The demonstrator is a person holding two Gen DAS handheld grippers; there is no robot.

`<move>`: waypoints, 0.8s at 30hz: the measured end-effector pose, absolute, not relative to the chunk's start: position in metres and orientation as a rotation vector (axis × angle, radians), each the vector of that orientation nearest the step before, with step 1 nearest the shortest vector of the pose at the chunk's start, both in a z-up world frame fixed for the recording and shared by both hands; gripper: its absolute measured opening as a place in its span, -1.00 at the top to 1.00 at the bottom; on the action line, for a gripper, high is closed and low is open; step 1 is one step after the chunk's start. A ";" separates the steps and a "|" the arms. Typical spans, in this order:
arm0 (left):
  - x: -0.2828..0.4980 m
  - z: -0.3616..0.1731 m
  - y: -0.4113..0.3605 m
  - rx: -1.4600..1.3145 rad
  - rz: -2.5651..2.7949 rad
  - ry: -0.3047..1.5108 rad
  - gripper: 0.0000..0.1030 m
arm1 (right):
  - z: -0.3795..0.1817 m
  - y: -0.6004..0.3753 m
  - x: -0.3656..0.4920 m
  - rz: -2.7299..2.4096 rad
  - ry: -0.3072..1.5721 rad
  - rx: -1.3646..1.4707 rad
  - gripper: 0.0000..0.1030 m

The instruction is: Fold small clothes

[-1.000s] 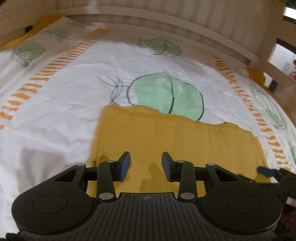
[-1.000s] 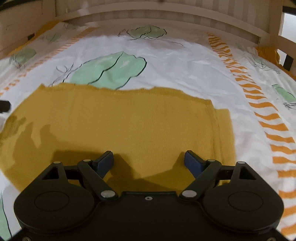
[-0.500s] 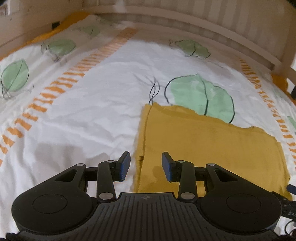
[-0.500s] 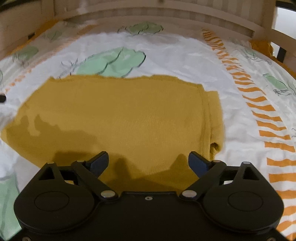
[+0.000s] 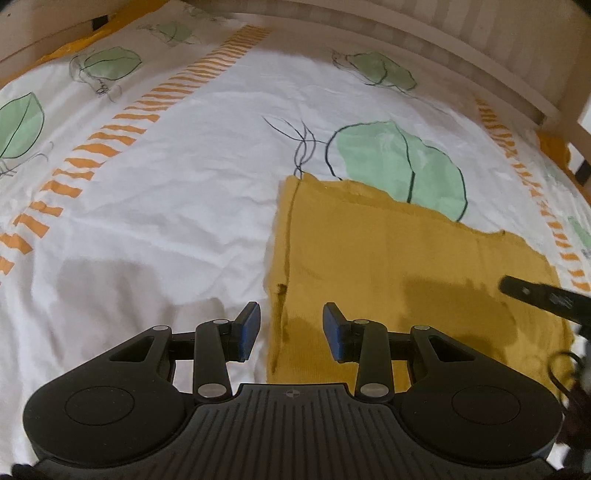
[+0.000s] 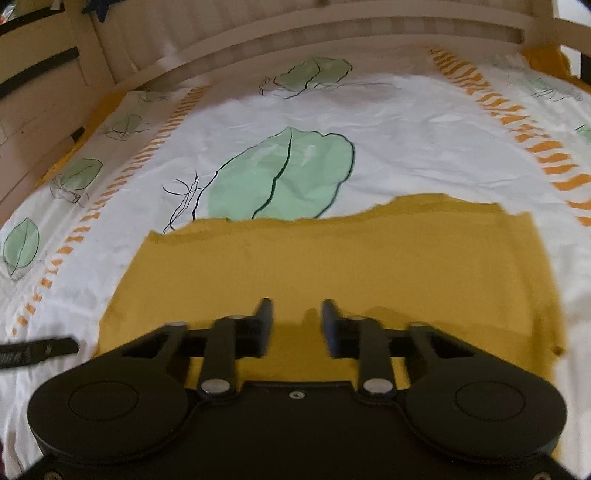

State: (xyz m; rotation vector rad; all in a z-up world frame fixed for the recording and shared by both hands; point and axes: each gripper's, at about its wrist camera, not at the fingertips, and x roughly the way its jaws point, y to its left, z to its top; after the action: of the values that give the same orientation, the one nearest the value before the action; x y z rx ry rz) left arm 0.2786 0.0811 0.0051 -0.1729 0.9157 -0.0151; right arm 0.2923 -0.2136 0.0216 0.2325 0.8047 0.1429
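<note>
A bed [image 5: 207, 192] fills both views, covered by a white cotton sheet [image 6: 406, 147] that is lightly creased and printed with pale green leaves outlined in black and with bands of short orange dashes. A pale wooden slatted rail [image 6: 332, 29] curves along the far edge of the bed.

On the sheet lies a mustard-yellow garment [image 5: 399, 266] of fine ribbed knit, folded flat into a rough rectangle with a wavy far edge that overlaps the large green leaf [image 6: 288, 177]. A stitched seam runs down its left border, and a darker crease sits low on that side.

The left gripper [image 5: 291, 328] hangs above the garment's near left edge, its blue-padded black fingers apart with nothing between them; one pad is over the sheet, the other over the knit.

The right gripper [image 6: 297, 325] hangs over the garment's near middle, blurred, its jaws closing, a narrow gap visible between them and no cloth seen in it.
</note>
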 end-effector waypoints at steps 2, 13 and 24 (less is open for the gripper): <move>0.279 0.006 0.084 -0.189 -0.017 0.918 0.30 | 0.015 -0.210 0.312 0.136 0.818 0.266 0.70; 0.284 0.007 0.099 -0.245 0.006 0.930 0.30 | -0.017 -0.202 0.359 0.049 0.857 0.305 0.70; 0.288 0.001 0.109 -0.296 0.008 0.941 0.30 | -0.013 -0.189 0.286 0.095 0.825 0.239 0.67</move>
State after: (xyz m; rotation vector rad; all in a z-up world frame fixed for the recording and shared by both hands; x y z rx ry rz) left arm 0.2880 0.1092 0.0006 -0.2956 0.9407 0.0076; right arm 0.2856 -0.1888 -0.0128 0.2387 0.8247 0.0948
